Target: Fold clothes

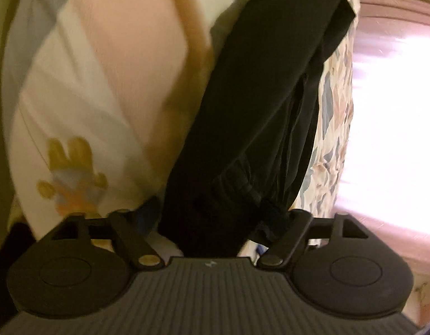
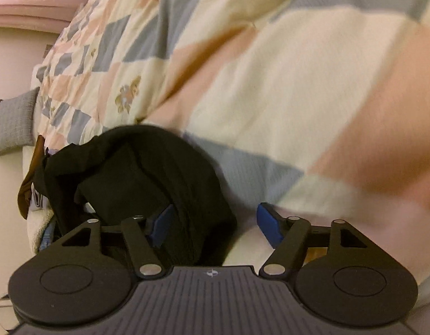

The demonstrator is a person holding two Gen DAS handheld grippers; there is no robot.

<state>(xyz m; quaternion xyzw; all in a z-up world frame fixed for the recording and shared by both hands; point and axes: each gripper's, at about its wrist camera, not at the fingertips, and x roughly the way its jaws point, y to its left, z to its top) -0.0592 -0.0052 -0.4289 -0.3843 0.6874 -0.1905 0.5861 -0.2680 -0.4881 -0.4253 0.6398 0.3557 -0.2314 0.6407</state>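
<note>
**Grippers Worked a Black Garment on the Patchwork Quilt**

Right gripper [image 2: 212, 223] stood with its two blue-padded fingers [image 2: 268, 223] well apart, and a bunched fold of the soft black fabric garment [image 2: 148, 173] lay between them, against the left pad and clear of the right. Nothing was clamped on that side.

The left gripper [image 1: 212, 220] was harder to read: black cloth [image 1: 256, 111] ran straight down into the gap and hid the fingertips, so whether its jaws had closed on the fabric could not be told.

The garment lay on a patchwork quilt [image 2: 270, 83] of cream, pink and grey-blue squares, stretched lengthwise in the left wrist view and heaped in the right.

The likely trouble was a grab that took only one layer of the bunched cloth, or caught the quilt beneath along with it, since the two lay pressed together; a fold begun that way would probably drag crooked. The open right jaws could also let the fold slide out if lifted before closing.

Counted: two grippers, one black garment in hand, one quilt, one grey woven cushion [image 2: 15, 122] at the far edge, and a small heap of brown and other clothes [image 2: 33, 184] beside the bed, too jumbled to number.
</note>
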